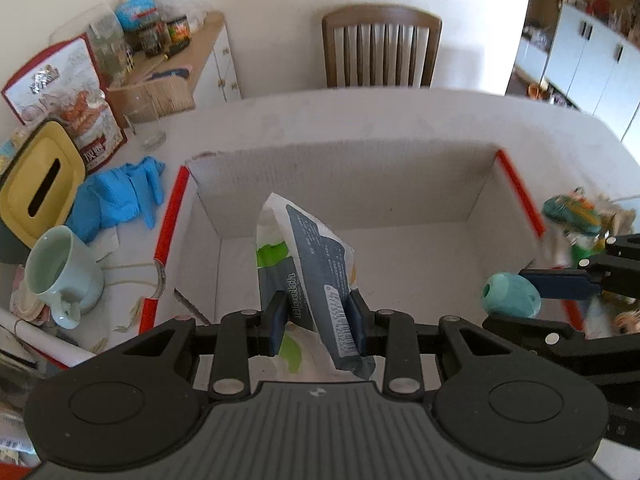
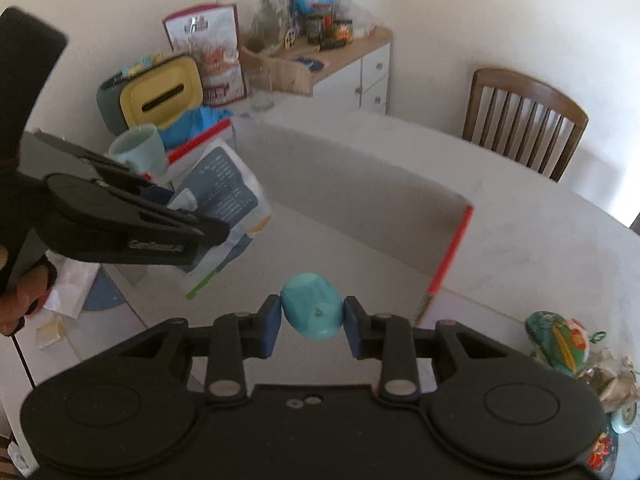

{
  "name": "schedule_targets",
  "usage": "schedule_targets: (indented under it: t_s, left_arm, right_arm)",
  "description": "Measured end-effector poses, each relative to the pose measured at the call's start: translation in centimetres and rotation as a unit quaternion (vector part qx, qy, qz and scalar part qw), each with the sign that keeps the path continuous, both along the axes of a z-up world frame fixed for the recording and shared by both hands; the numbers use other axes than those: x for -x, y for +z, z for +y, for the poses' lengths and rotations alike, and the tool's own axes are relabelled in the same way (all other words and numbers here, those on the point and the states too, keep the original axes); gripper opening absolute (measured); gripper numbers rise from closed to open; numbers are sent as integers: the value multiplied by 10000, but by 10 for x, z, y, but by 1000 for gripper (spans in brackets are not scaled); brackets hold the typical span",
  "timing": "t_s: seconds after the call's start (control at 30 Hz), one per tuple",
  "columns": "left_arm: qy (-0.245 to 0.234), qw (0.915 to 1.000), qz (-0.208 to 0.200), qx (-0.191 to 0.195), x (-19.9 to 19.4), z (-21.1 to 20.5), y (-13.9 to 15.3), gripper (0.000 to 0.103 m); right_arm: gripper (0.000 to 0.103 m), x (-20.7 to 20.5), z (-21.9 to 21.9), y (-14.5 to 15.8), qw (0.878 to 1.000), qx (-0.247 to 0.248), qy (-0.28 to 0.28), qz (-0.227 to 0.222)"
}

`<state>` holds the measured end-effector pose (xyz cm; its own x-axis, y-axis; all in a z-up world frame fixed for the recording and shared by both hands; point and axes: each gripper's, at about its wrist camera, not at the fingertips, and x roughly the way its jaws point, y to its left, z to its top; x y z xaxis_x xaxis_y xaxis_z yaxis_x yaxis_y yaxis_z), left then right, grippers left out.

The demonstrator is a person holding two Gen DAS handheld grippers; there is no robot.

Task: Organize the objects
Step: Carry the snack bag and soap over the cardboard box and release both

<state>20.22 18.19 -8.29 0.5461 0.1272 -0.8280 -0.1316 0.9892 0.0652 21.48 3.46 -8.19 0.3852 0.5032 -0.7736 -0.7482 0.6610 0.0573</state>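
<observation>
An open white cardboard box (image 1: 360,184) with red edges sits on the table; it also shows in the right wrist view (image 2: 360,208). My left gripper (image 1: 318,320) is shut on a white, blue and green packet (image 1: 316,264) and holds it over the box's near side. The packet (image 2: 228,196) and left gripper (image 2: 176,216) also show in the right wrist view. My right gripper (image 2: 312,326) is shut on a teal egg-shaped object (image 2: 312,312) above the box's right part. It shows in the left wrist view (image 1: 510,294) at the right.
A mint mug (image 1: 60,276), blue gloves (image 1: 120,196), a yellow tissue box (image 1: 40,184) and snack bags (image 1: 80,112) crowd the table's left. A colourful pouch (image 2: 560,340) lies right of the box. A wooden chair (image 1: 382,46) and a cluttered sideboard (image 1: 192,60) stand behind.
</observation>
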Motion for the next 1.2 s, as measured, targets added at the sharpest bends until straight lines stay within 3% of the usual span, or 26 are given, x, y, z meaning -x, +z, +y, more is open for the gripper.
schedule_targets:
  t_s: [0.53,0.87,0.97,1.1,1.2]
  left_arm:
    - [-293,9958,865,93,-29,3,-46,32]
    - [-426,9935,1050,70,-31,3,-55,32]
    - [-374,9935,1074,106,-31,6,-55,37]
    - [-275,9941,1046,2,-27,9,-54,57]
    - [-243,9947,998,31,-22,12,-52,58]
  right_arm:
    - [32,-13,46,-42,9954,796,198,498]
    - [32,-13,52,-51,9928,1009,191,611]
    - [32,-13,56,-52,9924,1046,180,619]
    - [33,-16,54,-53,9925,1040,165,625]
    - [35,-17,50,-52,9931,1015,155,575]
